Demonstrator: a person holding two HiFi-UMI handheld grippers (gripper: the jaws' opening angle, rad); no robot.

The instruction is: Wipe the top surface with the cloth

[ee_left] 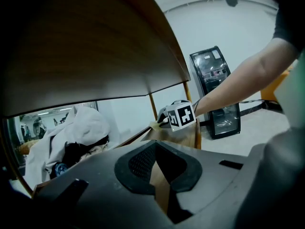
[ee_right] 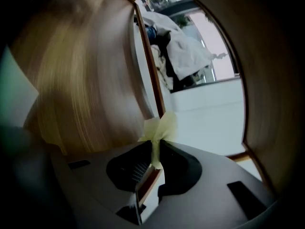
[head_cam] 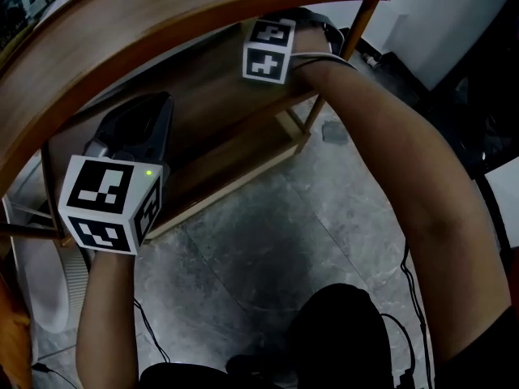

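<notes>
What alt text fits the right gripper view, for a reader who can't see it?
The right gripper pinches a pale yellow cloth, a tuft fanning out past the tips. A blurred wooden board fills the left, and a heap of white fabric lies beyond.

A wooden shelf unit stands on the grey tiled floor, a black cable lying nearby.

Pale yellow cloth, bunched, held under the wooden top.
</notes>
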